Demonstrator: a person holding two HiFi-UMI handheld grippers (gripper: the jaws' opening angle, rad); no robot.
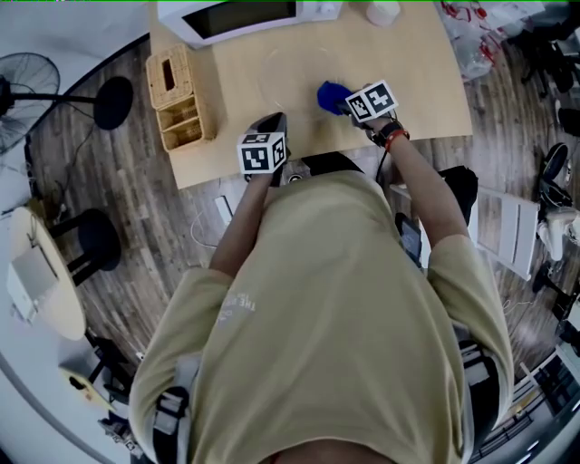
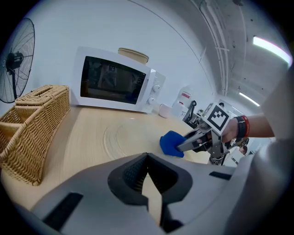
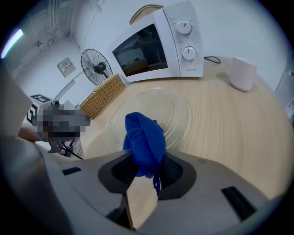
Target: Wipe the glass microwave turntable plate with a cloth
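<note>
The clear glass turntable plate (image 3: 151, 106) lies flat on the light wooden table (image 1: 417, 82) in front of the microwave; it shows only faintly in the head view (image 1: 288, 77) and in the left gripper view (image 2: 123, 135). My right gripper (image 3: 144, 161) is shut on a bunched blue cloth (image 3: 144, 137). It holds the cloth (image 1: 332, 95) over the plate's right rim; I cannot tell whether the two touch. The left gripper view shows the cloth (image 2: 172, 143) and that gripper (image 2: 186, 142) from the side. My left gripper (image 2: 147, 158) is shut with nothing in it, low over the table's near edge (image 1: 275, 122).
A white microwave (image 1: 245, 16) stands with its door closed at the table's far edge. A wicker basket (image 1: 181, 95) sits at the table's left end. A small white cup (image 3: 242, 73) stands to the right of the microwave. A floor fan (image 1: 23, 91) stands off to the left.
</note>
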